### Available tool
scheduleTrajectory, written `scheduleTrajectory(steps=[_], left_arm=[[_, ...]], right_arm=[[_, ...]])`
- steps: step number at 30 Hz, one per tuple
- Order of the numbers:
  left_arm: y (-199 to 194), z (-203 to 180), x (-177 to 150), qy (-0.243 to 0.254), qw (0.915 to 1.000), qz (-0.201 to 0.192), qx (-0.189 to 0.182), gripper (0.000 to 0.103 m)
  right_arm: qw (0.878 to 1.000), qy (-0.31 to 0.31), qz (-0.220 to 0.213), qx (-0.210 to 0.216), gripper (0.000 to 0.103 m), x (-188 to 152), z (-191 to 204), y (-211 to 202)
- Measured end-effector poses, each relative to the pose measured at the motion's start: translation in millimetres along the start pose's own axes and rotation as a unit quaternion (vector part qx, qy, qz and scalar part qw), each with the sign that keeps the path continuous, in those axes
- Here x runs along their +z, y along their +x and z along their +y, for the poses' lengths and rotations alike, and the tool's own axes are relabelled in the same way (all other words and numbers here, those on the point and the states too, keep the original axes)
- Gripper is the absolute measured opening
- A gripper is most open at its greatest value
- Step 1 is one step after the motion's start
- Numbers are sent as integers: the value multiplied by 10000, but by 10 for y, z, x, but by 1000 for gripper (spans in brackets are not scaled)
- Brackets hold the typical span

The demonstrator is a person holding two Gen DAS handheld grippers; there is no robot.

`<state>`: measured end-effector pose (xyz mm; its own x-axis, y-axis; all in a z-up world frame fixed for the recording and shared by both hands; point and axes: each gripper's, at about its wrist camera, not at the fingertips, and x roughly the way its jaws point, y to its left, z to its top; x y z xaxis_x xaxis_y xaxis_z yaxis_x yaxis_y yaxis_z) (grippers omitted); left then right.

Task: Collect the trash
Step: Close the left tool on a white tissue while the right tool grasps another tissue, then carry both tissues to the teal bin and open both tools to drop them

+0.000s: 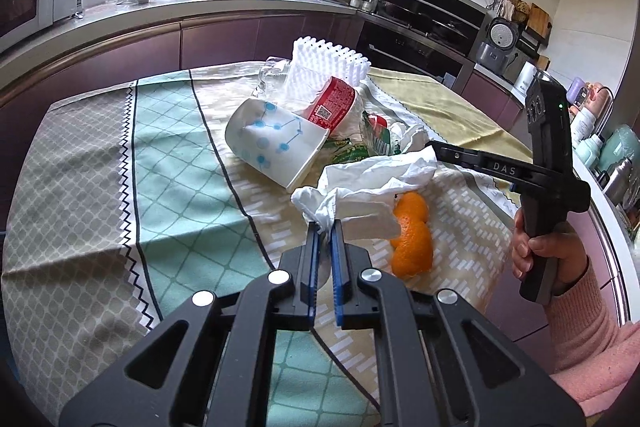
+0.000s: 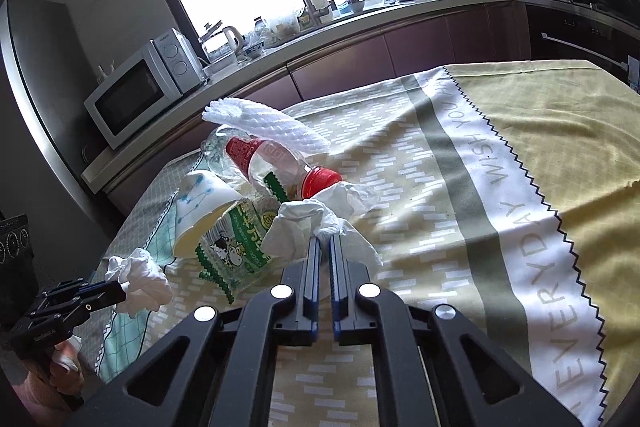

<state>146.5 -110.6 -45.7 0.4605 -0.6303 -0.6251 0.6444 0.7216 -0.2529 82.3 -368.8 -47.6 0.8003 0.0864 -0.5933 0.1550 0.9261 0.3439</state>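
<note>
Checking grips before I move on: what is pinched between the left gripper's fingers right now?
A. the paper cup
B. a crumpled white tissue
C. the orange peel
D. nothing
B: in the left wrist view the left gripper has its fingers shut on a crumpled white tissue, while the orange peel lies beside it on the tablecloth.

Black left tongs (image 1: pixel 325 227), blue-edged pads, four round silver screws across the linkage arms. Right tongs (image 2: pixel 324 241) match; from the left they show a black pistol handle, white "DAS" lettering, a green light. Fuzzy pink sleeve (image 1: pixel 592 327) behind that handle.
</note>
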Motion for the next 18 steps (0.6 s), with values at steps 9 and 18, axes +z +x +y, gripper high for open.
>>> scheduleTrajectory(steps=[9, 18], left_arm=[[-326, 152, -2, -69, 9994, -295, 194, 6], [-728, 329, -45, -239, 9968, -641, 402, 6]], right_arm=[[9985, -229, -395, 309, 4, 108, 265, -351], [9902, -828, -594, 957, 4, 186, 860, -552]])
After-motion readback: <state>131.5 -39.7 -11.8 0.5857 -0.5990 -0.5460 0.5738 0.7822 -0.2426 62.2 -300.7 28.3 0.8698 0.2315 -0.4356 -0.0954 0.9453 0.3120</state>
